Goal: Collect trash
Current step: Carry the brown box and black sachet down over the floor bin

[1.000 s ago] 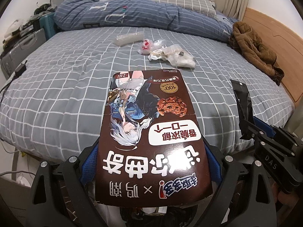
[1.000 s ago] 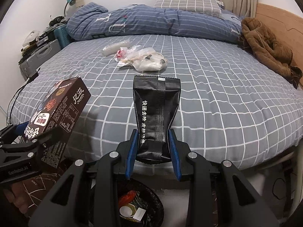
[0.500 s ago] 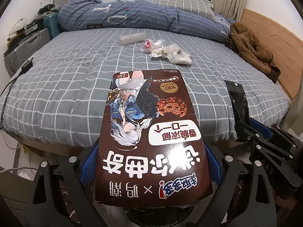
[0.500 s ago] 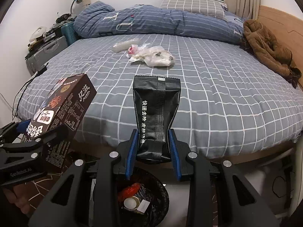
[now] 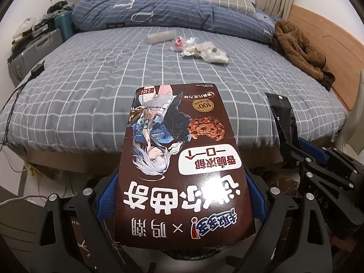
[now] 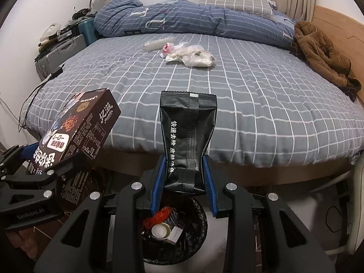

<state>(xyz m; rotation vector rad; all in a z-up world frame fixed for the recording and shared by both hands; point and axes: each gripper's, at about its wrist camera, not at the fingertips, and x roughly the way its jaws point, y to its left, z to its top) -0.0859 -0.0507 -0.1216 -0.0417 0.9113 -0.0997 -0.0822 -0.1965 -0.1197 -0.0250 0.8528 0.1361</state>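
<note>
My left gripper is shut on a wide brown cookie box, whose printed face fills the middle of the left wrist view; the same cookie box shows at the left of the right wrist view. A black foil pouch stands upright between the blue pads of my right gripper, which is shut on it. Directly under that pouch sits a bin with a black liner holding scraps. On the bed lie clear plastic wrappers and a crumpled clear bottle.
The grey checked bed stretches ahead, with a folded blue duvet at the back and a brown jacket at the right. Suitcases stand at the left. A black cable trails off the bed's left edge.
Both grippers have drawn back from the bed with their loads. The bed's edge now lies farther ahead, and more of the bin shows beneath the right gripper.
</note>
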